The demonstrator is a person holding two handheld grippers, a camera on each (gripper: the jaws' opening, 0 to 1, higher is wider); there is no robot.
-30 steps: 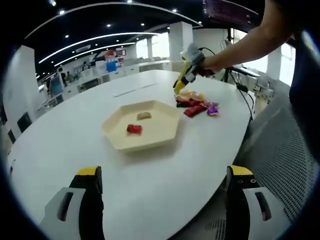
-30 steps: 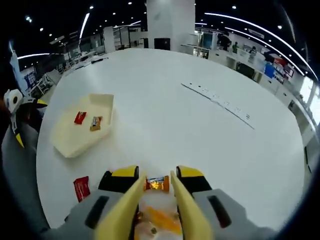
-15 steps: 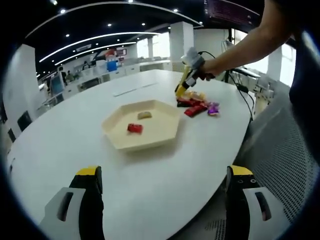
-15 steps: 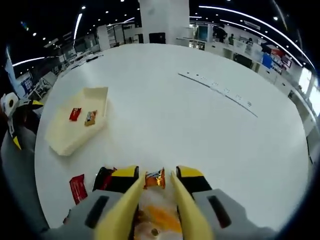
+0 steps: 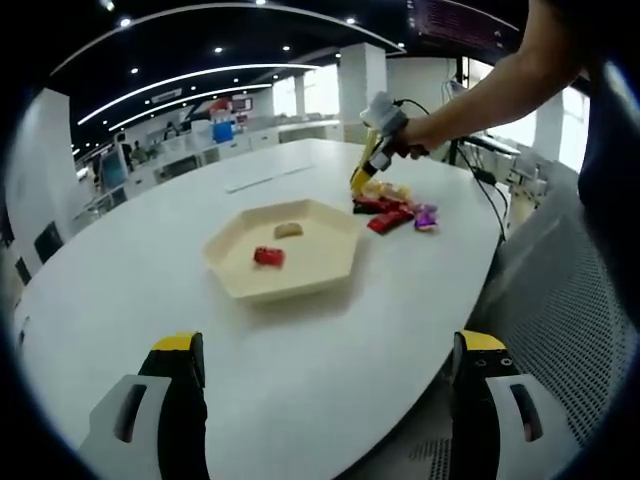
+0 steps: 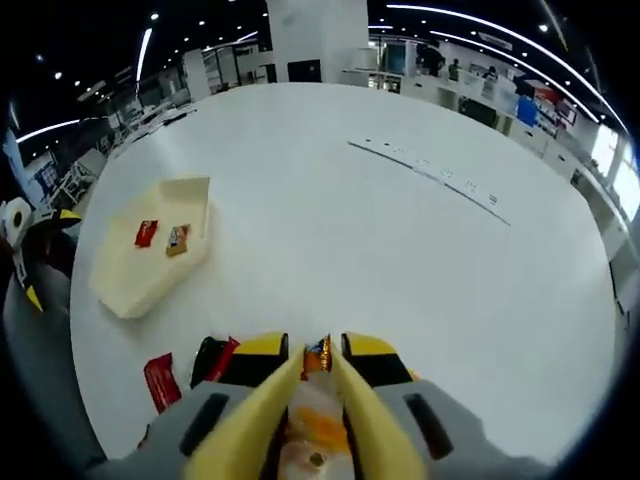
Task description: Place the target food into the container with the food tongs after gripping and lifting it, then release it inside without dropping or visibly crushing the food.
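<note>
L gripper (image 5: 325, 372): grey jaw housings w/ yellow caps, black inner pads. R gripper (image 6: 317, 372): grey body, pale yellow tong blades, yellow caps. Person's arm (image 5: 500, 80) bare; dark garment, prob. short-sleeved.

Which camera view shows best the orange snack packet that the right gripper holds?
The right gripper view: the orange snack packet sits close, pinched between the tong tips of the right gripper. In the left gripper view, that gripper is far and the packet cannot be made out.
</note>
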